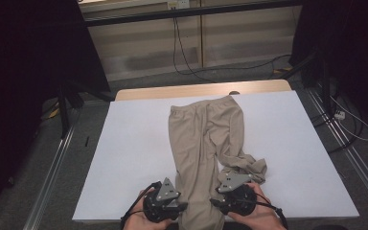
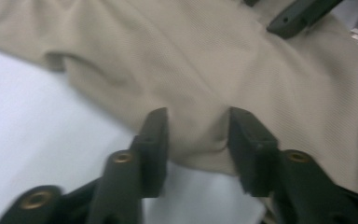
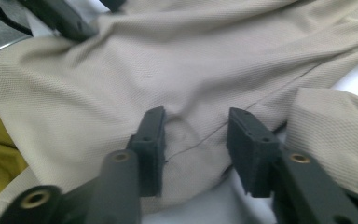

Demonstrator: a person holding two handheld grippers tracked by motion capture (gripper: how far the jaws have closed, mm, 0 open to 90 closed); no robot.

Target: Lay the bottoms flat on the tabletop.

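We work on the trousers [image 1: 205,143], which lie lengthwise on the white tabletop [image 1: 134,143], waistband far from us, one leg end at the near edge, the other leg bunched to the right. Both tongs stand wide at that near leg end: the left tongs [image 1: 181,207] at its left edge, the right tongs [image 1: 214,203] at its right edge. We judge the step to be gripping this end. Push each pair further over the cloth, so that both layers sit between the jaws before closing.

The high view shows the whole garment. The left gripper view shows the cloth edge [image 2: 200,156] between open jaws; the right gripper view shows a seam [image 3: 200,142] there.
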